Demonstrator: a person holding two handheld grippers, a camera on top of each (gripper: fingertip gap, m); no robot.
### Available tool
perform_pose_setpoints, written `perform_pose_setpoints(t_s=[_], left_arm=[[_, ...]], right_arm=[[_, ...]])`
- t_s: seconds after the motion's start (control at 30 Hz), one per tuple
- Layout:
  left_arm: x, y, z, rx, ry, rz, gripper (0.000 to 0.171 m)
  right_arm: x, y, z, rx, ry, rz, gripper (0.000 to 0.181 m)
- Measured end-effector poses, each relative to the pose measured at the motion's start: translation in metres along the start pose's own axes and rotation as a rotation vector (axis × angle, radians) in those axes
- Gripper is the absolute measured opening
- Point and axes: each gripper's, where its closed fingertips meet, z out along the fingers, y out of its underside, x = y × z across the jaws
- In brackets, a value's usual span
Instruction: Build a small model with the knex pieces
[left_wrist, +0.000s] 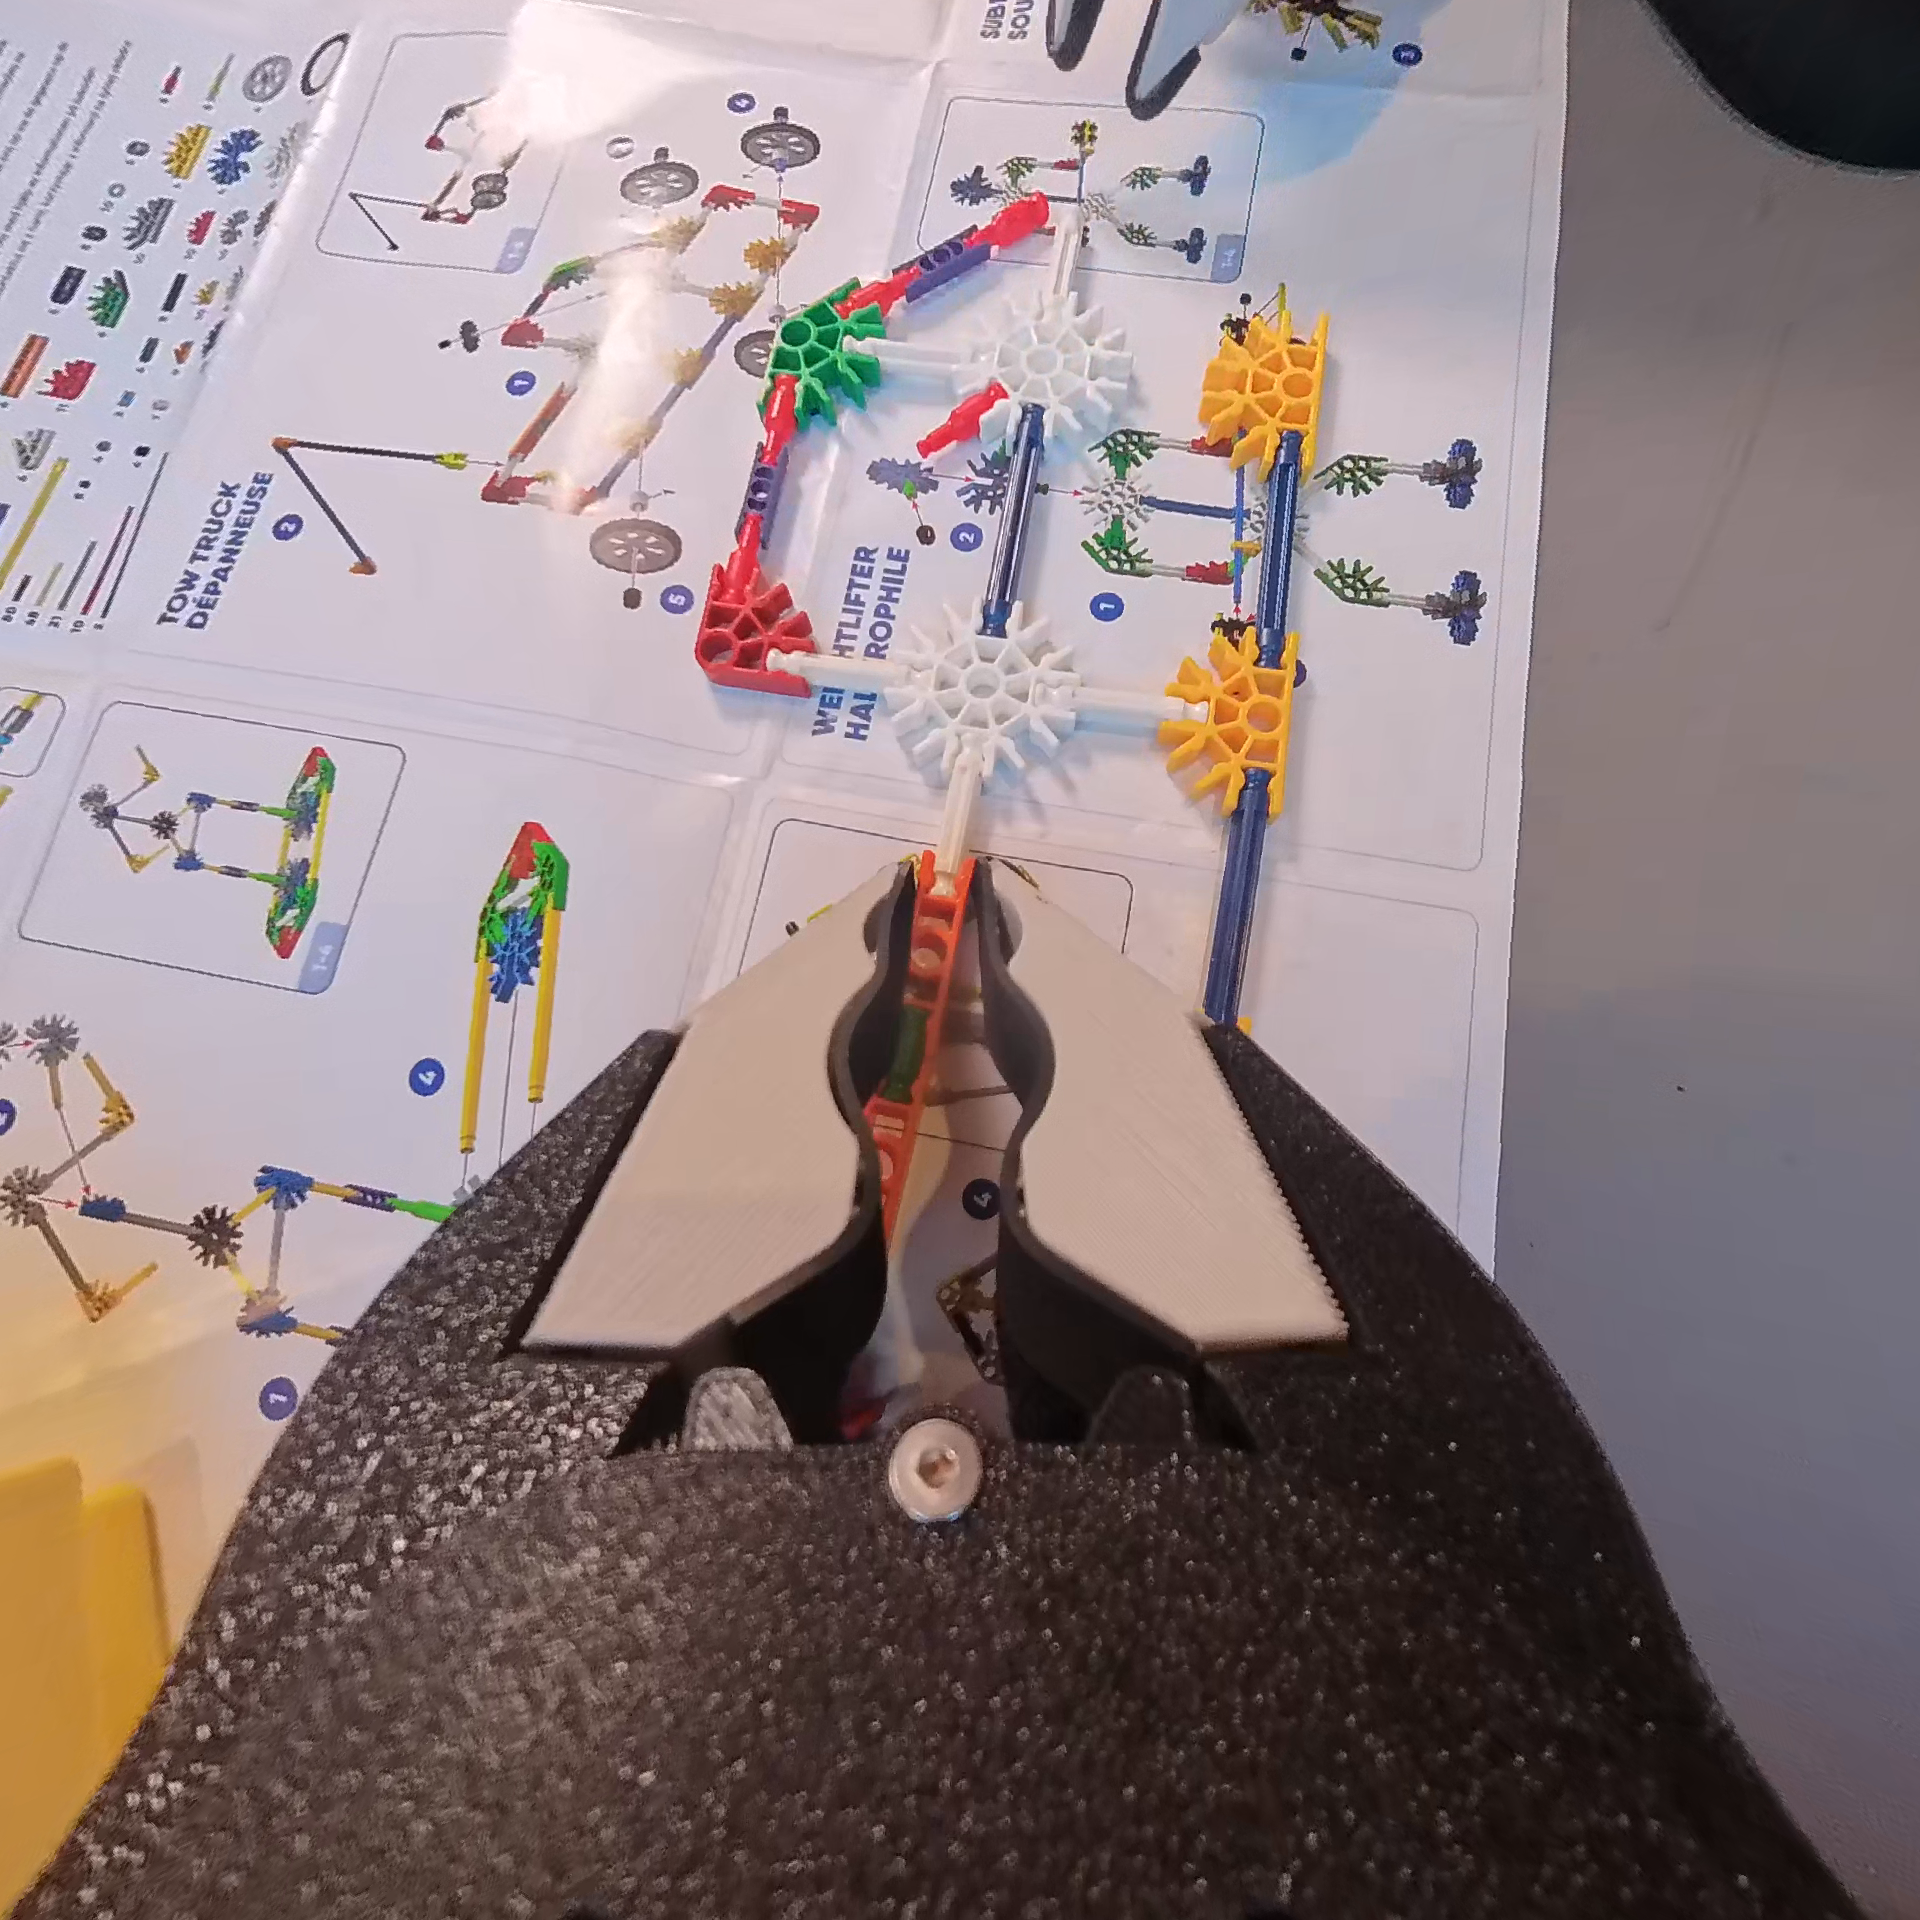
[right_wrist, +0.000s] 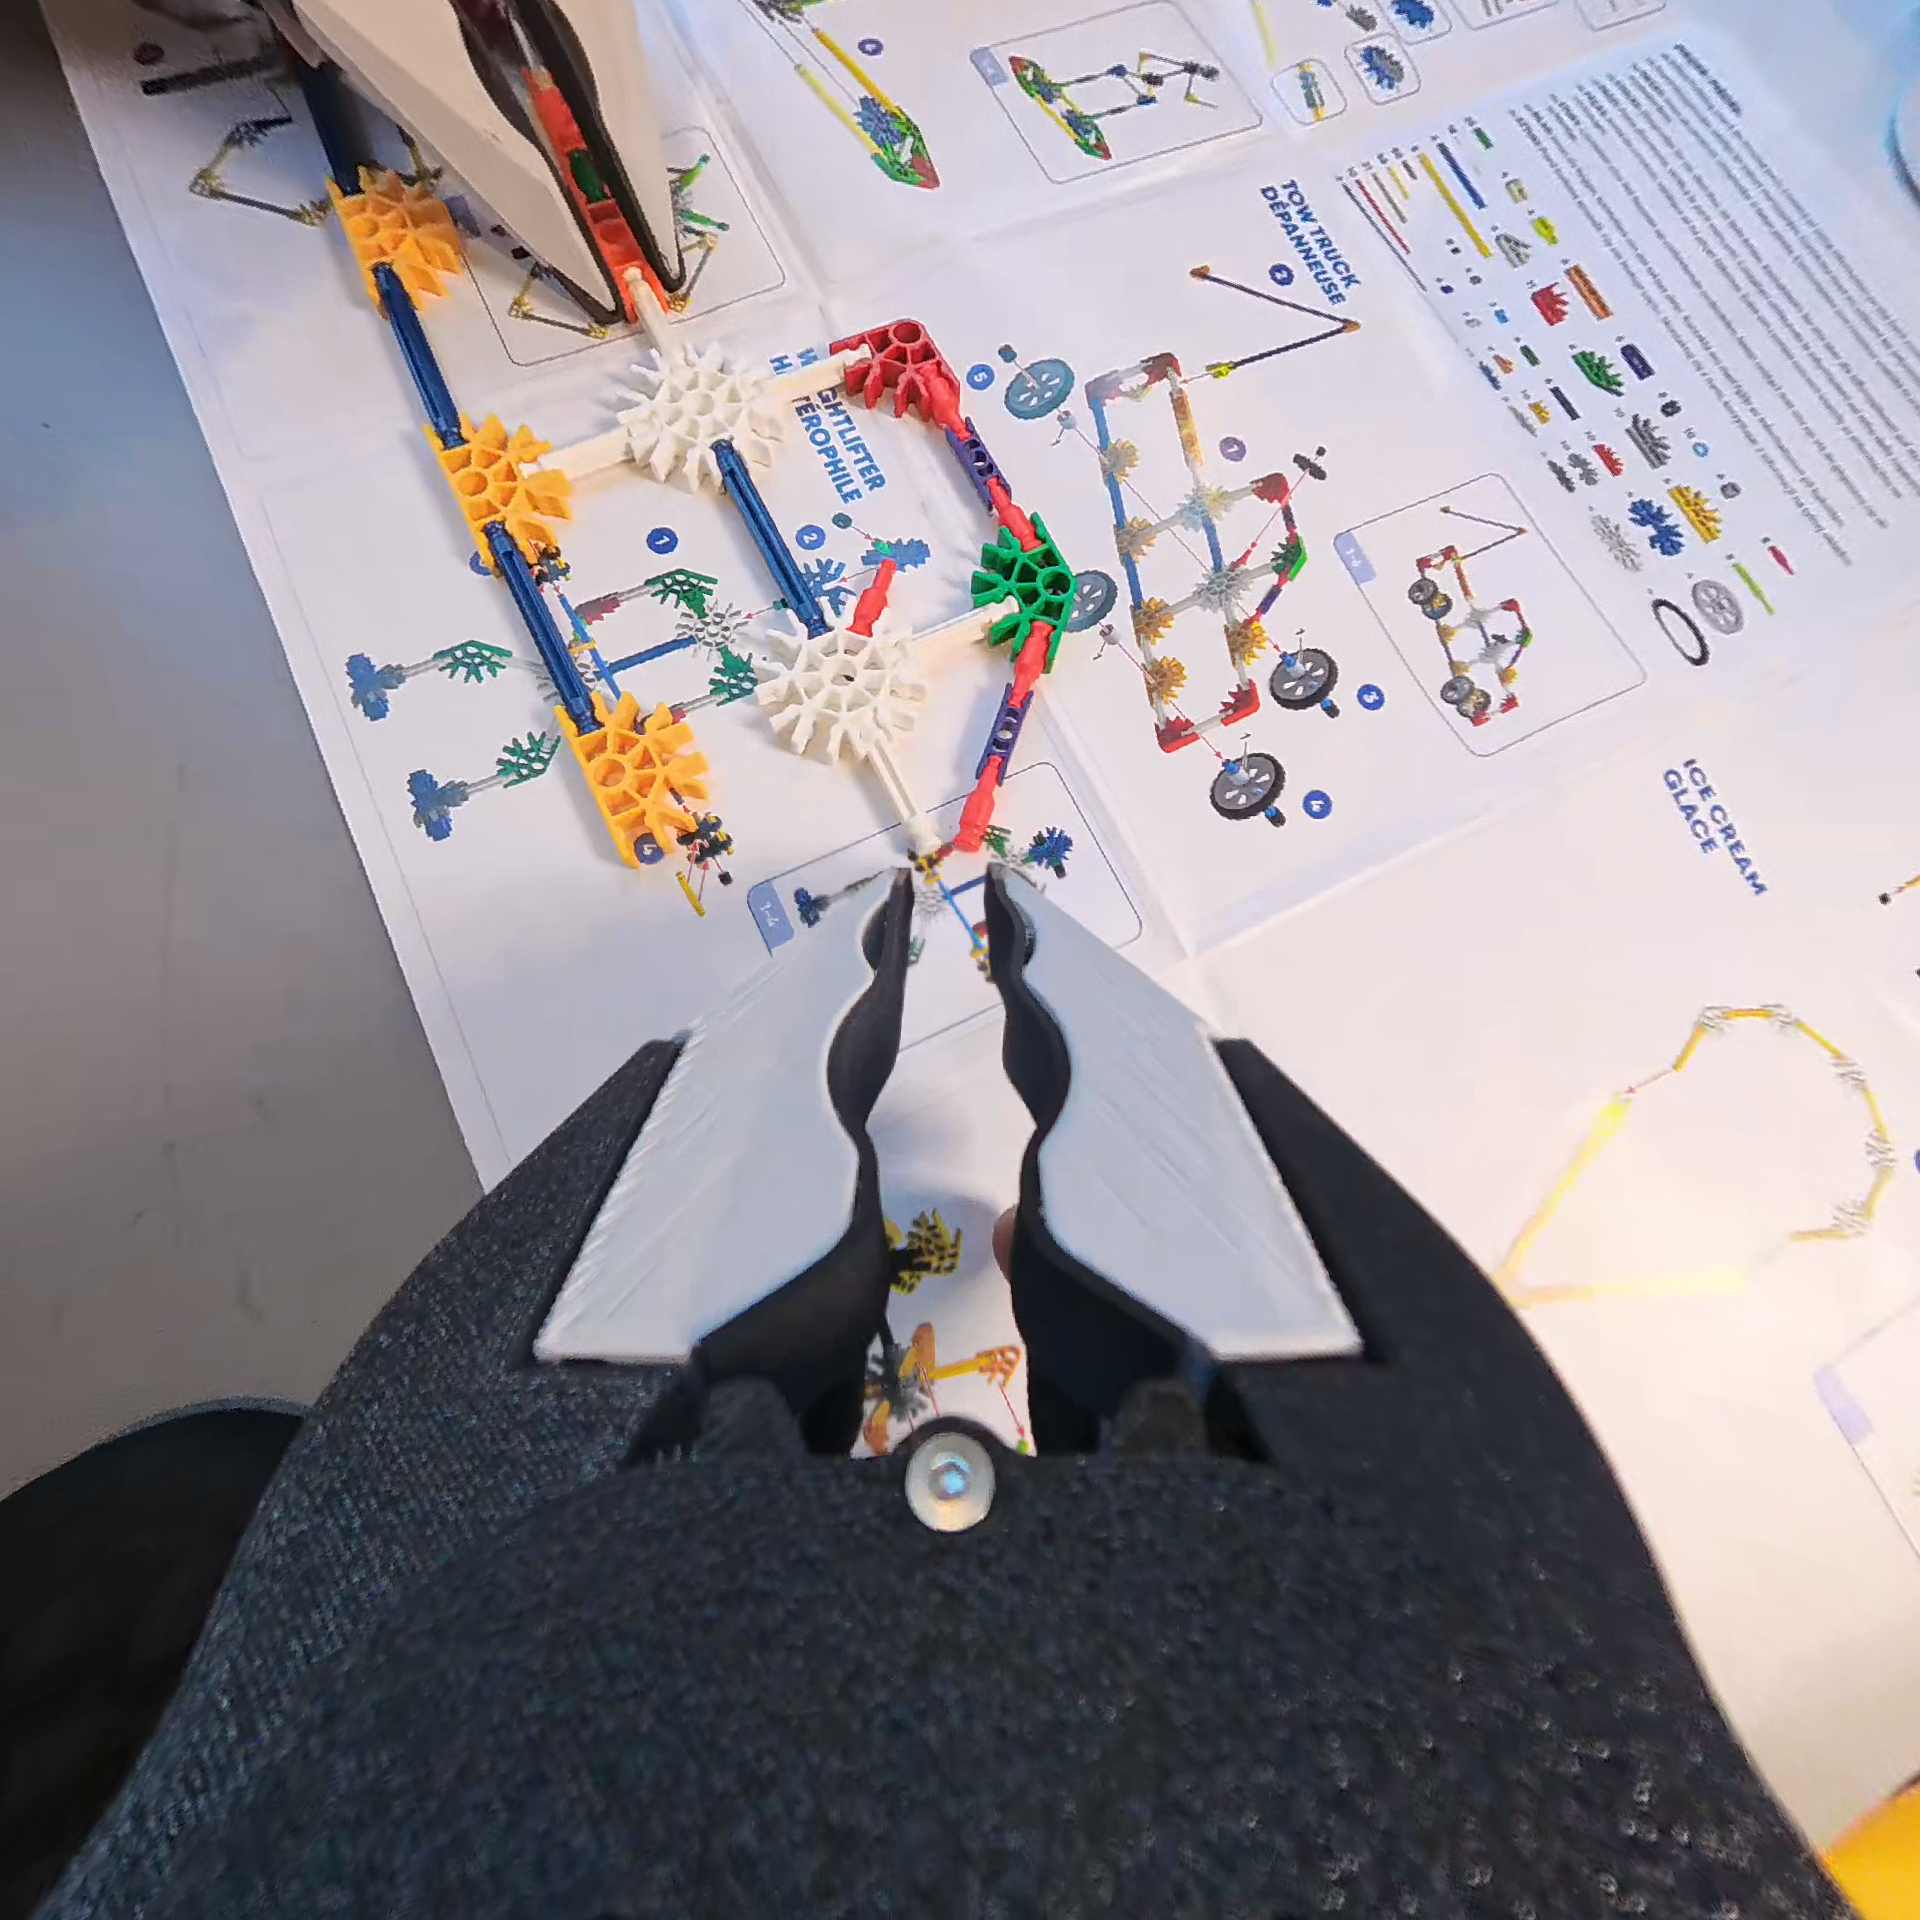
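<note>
A flat rod-and-connector model lies on a printed instruction sheet. My left gripper is shut on an orange connector that sits on a white rod leading to a white snowflake connector. In the right wrist view the left gripper shows at top left with the orange connector. My right gripper is open and empty, its tips just short of the free ends of a white rod and a red rod.
The model also has a red corner connector, a green connector, yellow connectors and long blue rods. Grey table borders the sheet. A yellow object sits at the lower left. Some 15 cm of space lies between my two pairs of fingers.
</note>
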Motion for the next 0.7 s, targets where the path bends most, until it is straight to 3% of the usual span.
perform_pose_setpoints(t_s=[0.27,0.7], left_arm=[[0.000,0.000,0.000,0.002,-0.002,0.003,0.009],[-0.001,0.001,-0.001,-0.006,0.000,0.007,0.009]], right_arm=[[-0.009,-0.010,0.017,-0.026,-0.037,-0.082,0.013],[-0.010,-0.011,0.020,-0.006,-0.061,-0.054,0.011]])
